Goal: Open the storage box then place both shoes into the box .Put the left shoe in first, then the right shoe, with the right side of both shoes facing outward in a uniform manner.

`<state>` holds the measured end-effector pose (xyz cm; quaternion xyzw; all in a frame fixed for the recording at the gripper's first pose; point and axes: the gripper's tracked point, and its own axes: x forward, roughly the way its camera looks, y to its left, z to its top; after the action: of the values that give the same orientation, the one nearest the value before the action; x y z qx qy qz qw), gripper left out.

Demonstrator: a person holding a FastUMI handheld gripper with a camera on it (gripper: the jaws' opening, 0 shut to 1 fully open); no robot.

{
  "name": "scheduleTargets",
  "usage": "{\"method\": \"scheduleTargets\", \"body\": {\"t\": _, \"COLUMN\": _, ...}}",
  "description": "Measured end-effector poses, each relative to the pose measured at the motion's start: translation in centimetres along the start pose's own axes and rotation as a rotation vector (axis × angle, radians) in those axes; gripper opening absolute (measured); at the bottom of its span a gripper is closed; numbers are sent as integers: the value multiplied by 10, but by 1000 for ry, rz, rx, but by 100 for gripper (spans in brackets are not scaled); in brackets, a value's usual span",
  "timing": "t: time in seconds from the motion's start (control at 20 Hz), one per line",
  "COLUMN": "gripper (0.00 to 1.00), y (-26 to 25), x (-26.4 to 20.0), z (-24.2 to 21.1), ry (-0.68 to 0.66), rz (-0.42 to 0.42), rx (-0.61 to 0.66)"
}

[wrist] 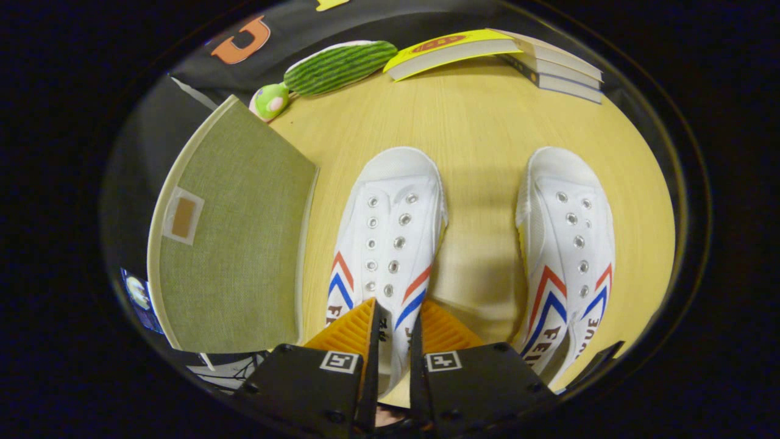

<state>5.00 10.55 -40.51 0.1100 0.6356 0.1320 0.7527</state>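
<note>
**Two shoes on the table, one pinched at the heel**

We counted two white shoes, one box, one gripper, one striped plush toy and a stack of books with a yellow one on top.

The left shoe point(390, 244) lay on the wooden table point(481, 128) just beside the box point(234, 231), and the right shoe point(567, 244) lay well apart from it on the other side. Both shoes pointed the same way: toes away from us, toward the books point(506, 55), heels toward the gripper point(393, 332). Their long axes ran roughly parallel, along the line of the fingers. Each showed red and blue chevrons on its sides and two rows of metal eyelets without laces.

The jaws stood nearly closed on the heel end of the left shoe, one finger on each side of a narrow strip of its fabric, and we judged both fingers to be pressing it. The right shoe lay off to the side of the fingers, untouched.

The box was green, its lid down, with a small tan tab on top. Beyond it lay the plush toy point(338, 66), green and striped like a melon, touching the far corner of the box and reaching toward the books.
</note>
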Motion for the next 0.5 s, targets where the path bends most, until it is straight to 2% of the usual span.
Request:
{"method": "scheduleTargets", "body": {"t": 0.05, "gripper": 14, "y": 0, "x": -1, "z": 0, "ry": 2, "rz": 19, "rx": 35}}
{"method": "scheduleTargets", "body": {"t": 0.1, "gripper": 9, "y": -2, "x": 0, "z": 0, "ry": 4, "rz": 31, "rx": 50}}
{"method": "scheduleTargets", "body": {"t": 0.5, "gripper": 6, "y": 8, "x": -20, "z": 4, "ry": -23, "rz": 164, "rx": 182}}
